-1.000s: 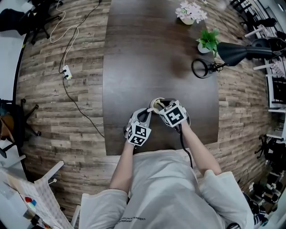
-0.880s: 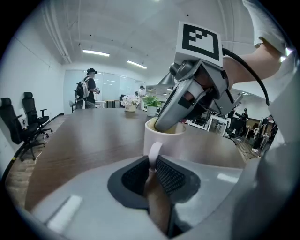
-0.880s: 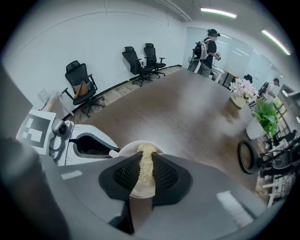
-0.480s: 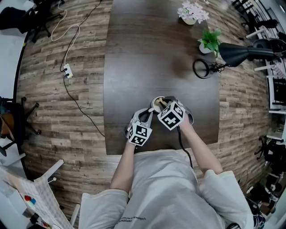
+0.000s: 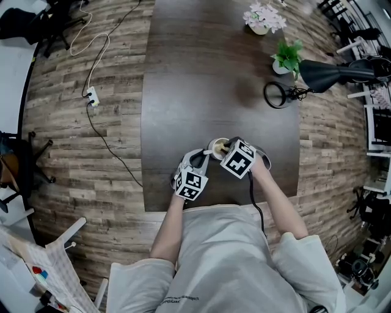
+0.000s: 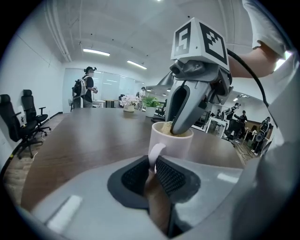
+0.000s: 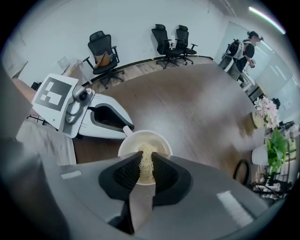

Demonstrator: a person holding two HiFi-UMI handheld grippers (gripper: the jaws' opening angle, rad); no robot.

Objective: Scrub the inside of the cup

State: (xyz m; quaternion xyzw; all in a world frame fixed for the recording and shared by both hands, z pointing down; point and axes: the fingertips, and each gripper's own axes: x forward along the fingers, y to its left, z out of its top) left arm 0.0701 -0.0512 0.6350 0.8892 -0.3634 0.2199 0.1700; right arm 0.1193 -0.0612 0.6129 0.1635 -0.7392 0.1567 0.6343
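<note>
A dark wooden table (image 5: 208, 85) stands on a plank floor in an open office. At its far end there are two small potted plants, one with pink flowers (image 5: 263, 16) and one green (image 5: 285, 56), and beside them one black desk lamp (image 5: 324, 72). One white cup (image 6: 174, 144) stands upright near the person's edge of the table. The left gripper (image 6: 153, 169) has its two jaws closed on the cup's single handle (image 6: 156, 152). The right gripper (image 7: 144, 169) comes from above, its jaws clamped on one beige fibrous scrubber (image 7: 146, 157) that reaches down inside the cup. Three black office chairs (image 7: 104, 49) stand by the wall.
</note>
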